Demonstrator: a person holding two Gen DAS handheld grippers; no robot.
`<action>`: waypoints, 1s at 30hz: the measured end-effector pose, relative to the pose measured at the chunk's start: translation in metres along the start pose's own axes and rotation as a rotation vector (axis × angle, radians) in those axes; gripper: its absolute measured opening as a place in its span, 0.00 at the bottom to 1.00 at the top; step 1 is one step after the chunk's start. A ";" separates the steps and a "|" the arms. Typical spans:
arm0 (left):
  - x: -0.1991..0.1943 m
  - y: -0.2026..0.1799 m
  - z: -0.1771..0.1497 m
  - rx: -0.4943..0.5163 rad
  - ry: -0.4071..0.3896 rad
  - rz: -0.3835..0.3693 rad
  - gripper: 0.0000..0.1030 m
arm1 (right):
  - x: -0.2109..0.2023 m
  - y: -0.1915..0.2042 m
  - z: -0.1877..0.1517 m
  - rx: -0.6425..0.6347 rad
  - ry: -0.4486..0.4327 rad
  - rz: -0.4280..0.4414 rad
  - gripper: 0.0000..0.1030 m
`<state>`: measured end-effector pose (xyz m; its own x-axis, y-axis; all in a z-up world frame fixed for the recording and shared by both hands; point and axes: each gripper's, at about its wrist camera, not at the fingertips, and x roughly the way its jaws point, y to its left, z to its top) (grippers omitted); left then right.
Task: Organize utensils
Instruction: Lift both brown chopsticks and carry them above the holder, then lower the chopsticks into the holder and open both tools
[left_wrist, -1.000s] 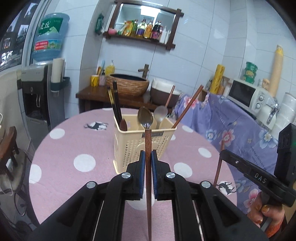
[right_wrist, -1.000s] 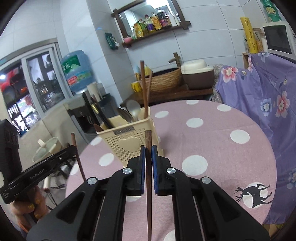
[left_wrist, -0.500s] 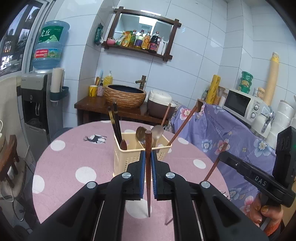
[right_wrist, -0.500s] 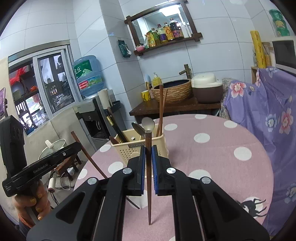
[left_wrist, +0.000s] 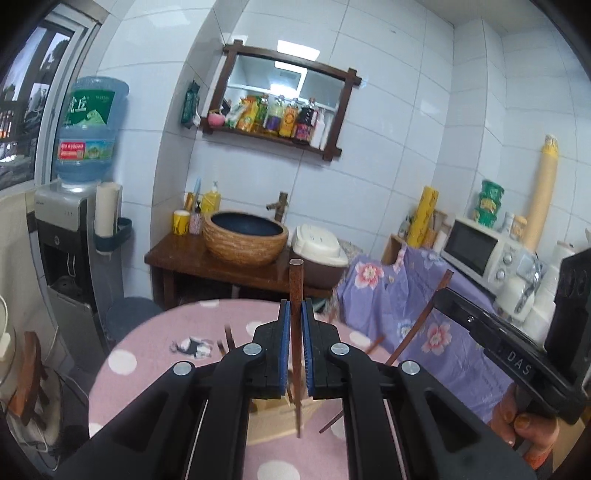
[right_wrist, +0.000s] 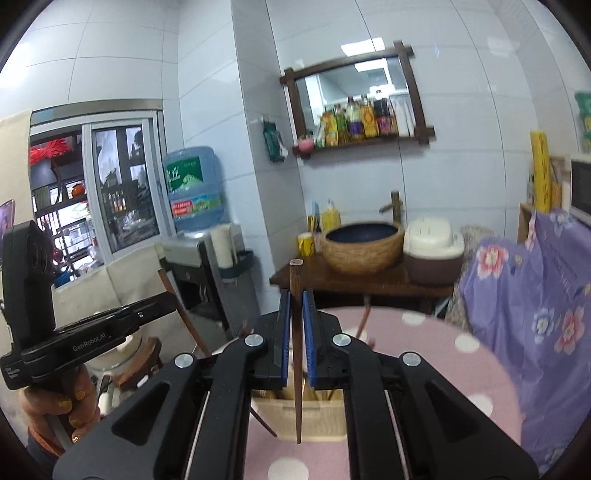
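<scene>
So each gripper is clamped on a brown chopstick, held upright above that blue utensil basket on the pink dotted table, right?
Nearly. The basket is cream, not blue; the right wrist view shows its pale wall just below the jaws. The rest holds: the left gripper and right gripper are each shut on an upright brown chopstick above the pink dotted table.

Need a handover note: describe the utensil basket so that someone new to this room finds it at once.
Start at the round pink table with white polka dots, in front of the dark wooden counter that holds the woven basin. The utensil basket is the cream plastic box on that table, largely hidden behind the jaws in both wrist views. It is the only container on the pink cloth, with brown sticks rising out of it.
</scene>
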<state>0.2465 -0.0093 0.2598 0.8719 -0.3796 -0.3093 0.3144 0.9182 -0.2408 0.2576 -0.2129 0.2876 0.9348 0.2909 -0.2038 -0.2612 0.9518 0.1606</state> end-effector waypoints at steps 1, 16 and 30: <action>0.002 0.000 0.007 -0.002 -0.022 0.019 0.07 | 0.004 0.002 0.007 -0.002 -0.011 -0.010 0.08; 0.086 0.010 -0.058 0.028 0.085 0.139 0.07 | 0.083 -0.002 -0.066 -0.031 0.084 -0.097 0.08; 0.105 0.027 -0.099 0.016 0.165 0.159 0.02 | 0.088 -0.012 -0.108 -0.040 0.086 -0.091 0.06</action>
<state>0.3095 -0.0355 0.1293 0.8381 -0.2425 -0.4886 0.1856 0.9691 -0.1626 0.3174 -0.1883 0.1636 0.9315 0.2087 -0.2979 -0.1872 0.9773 0.0992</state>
